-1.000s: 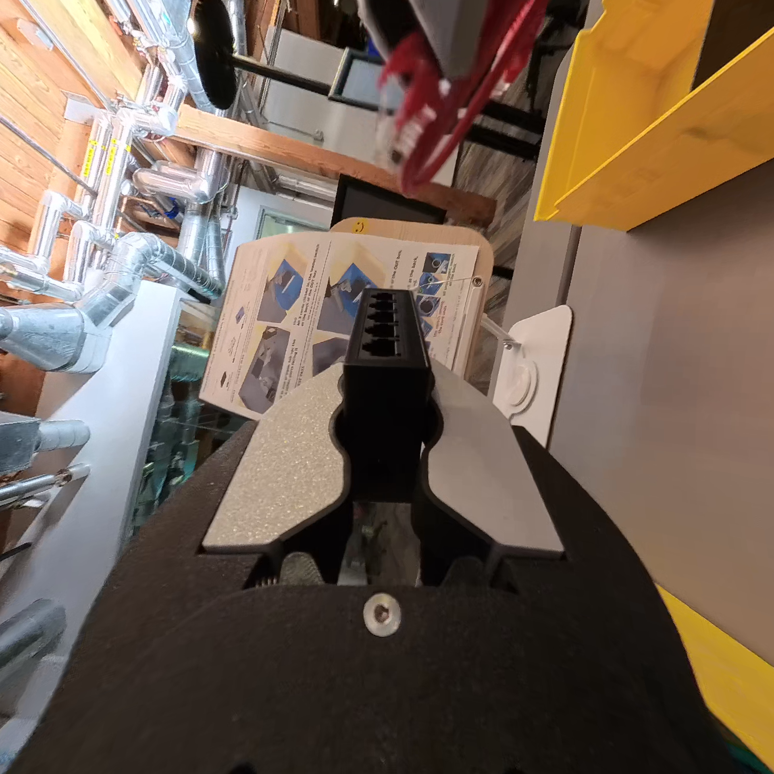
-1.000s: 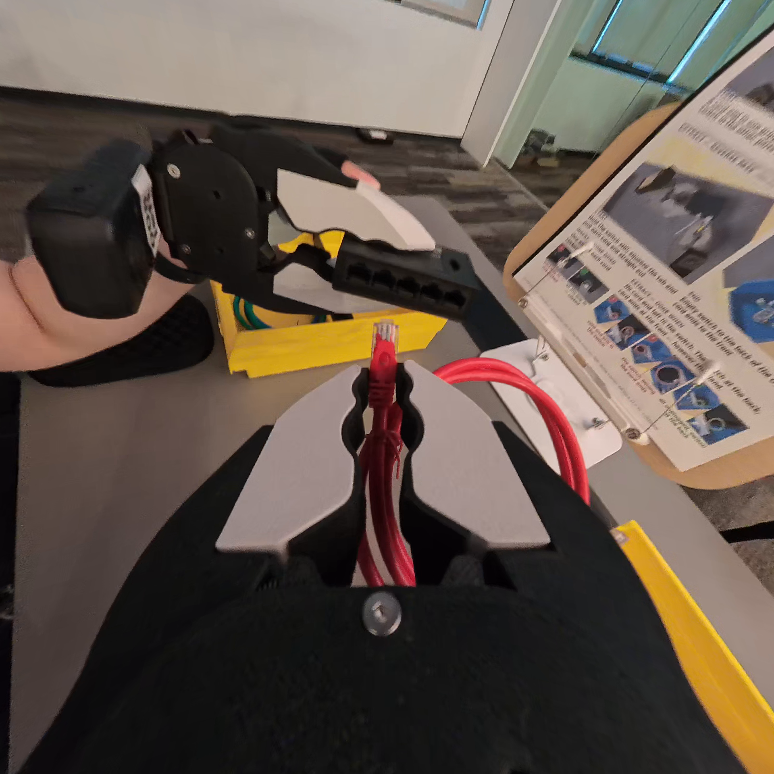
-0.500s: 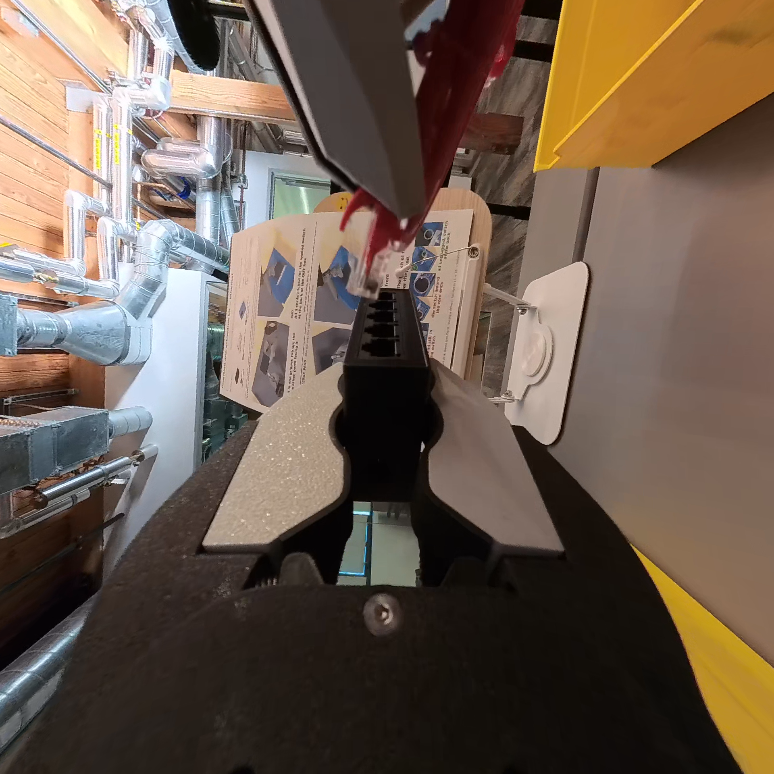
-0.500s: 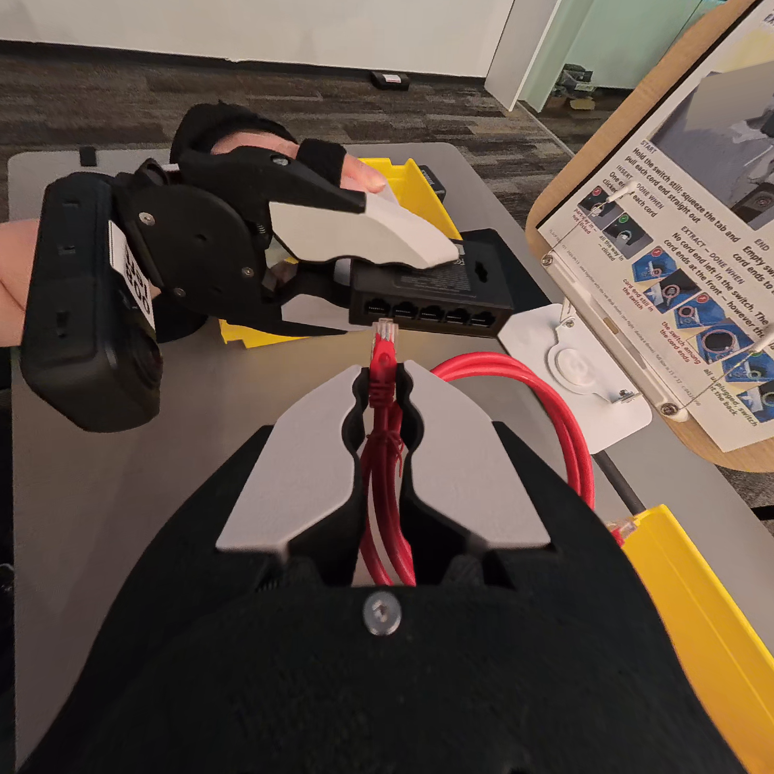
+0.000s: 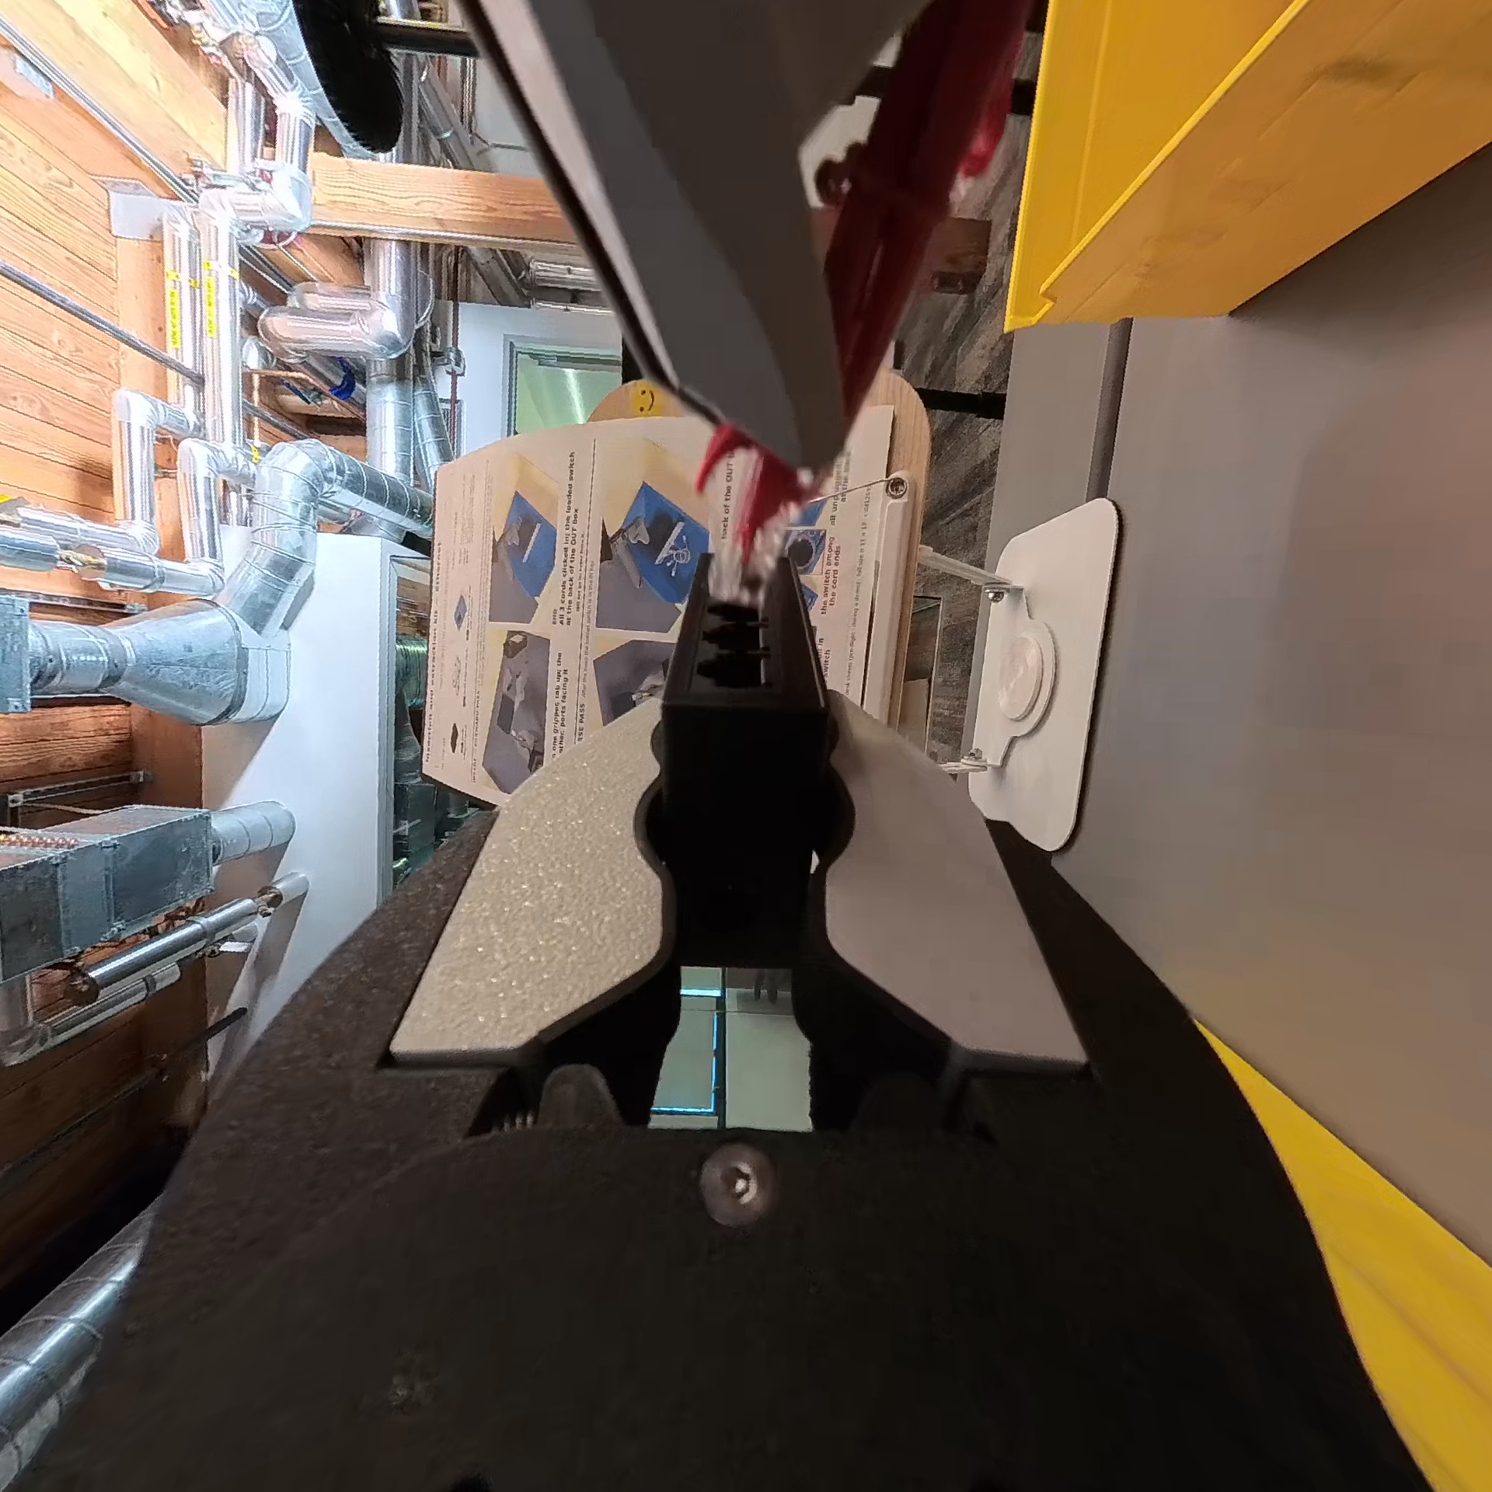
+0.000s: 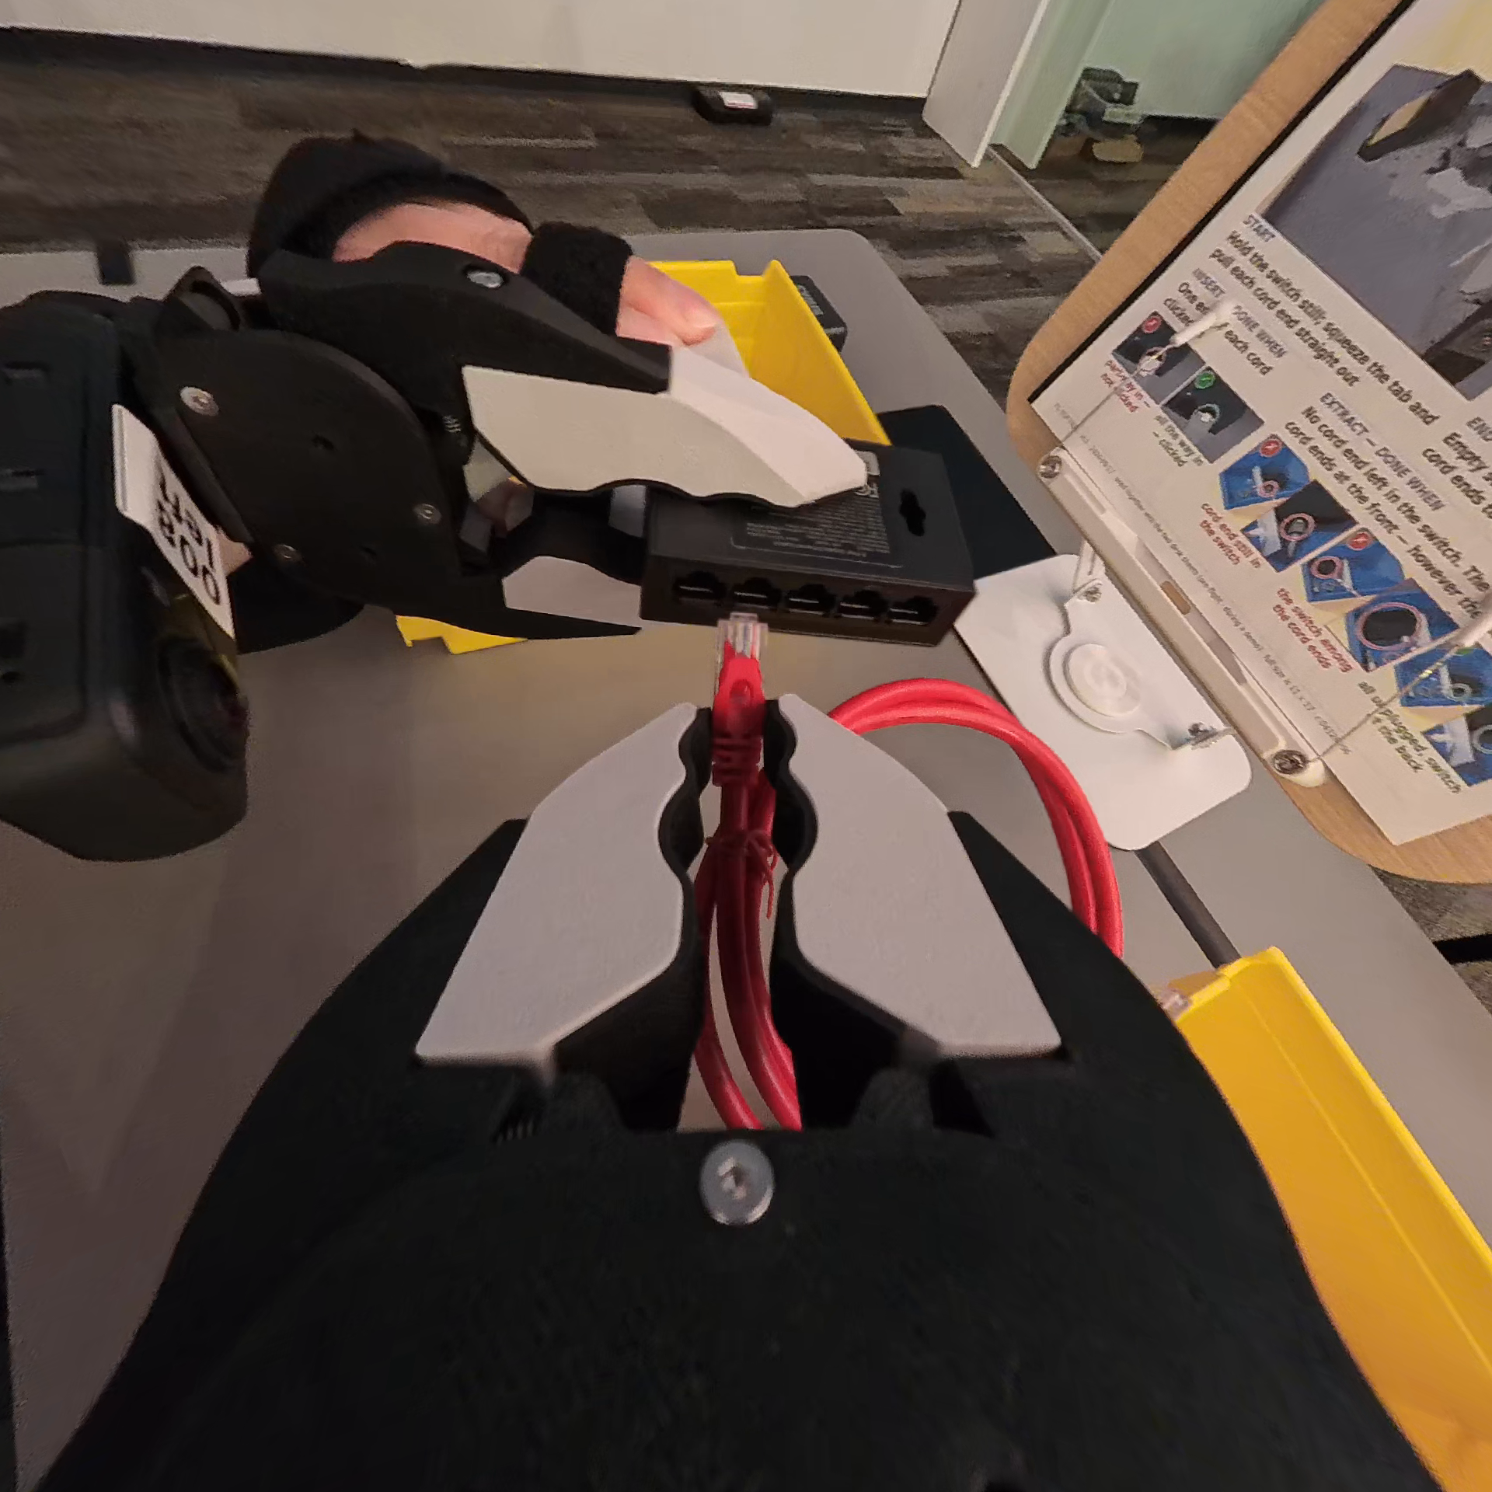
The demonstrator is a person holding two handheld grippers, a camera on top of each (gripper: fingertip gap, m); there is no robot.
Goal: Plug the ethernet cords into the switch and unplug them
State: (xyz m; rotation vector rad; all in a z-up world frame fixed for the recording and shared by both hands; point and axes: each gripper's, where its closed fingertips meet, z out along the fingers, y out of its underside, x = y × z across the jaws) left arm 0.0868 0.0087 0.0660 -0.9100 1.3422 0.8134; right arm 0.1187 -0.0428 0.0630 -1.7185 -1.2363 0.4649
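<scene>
My left gripper (image 5: 743, 727) is shut on a black ethernet switch (image 5: 747, 686) and holds it in the air, ports facing my right gripper. The switch (image 6: 807, 557) also shows in the right wrist view with its row of several ports, held by the left gripper (image 6: 727, 517). My right gripper (image 6: 739, 710) is shut on a red ethernet cord (image 6: 739, 727). Its clear plug tip (image 6: 741, 628) touches the mouth of the second port from the left. In the left wrist view the plug (image 5: 747, 517) sits at a far port, blurred.
A grey table (image 6: 363, 767) lies below. A yellow bin (image 6: 775, 323) stands behind the switch, another yellow bin (image 6: 1332, 1171) at the right front. An instruction sheet on a wooden board (image 6: 1308, 452) with a white base plate (image 6: 1106, 694) stands at the right. A loop of red cord (image 6: 1049, 775) hangs right. There is about 7 cm between the tips of the two grippers.
The right gripper has moved the red plug forward from a gap below the switch up to a port mouth. The left gripper has tilted the switch level, ports facing the plug.
</scene>
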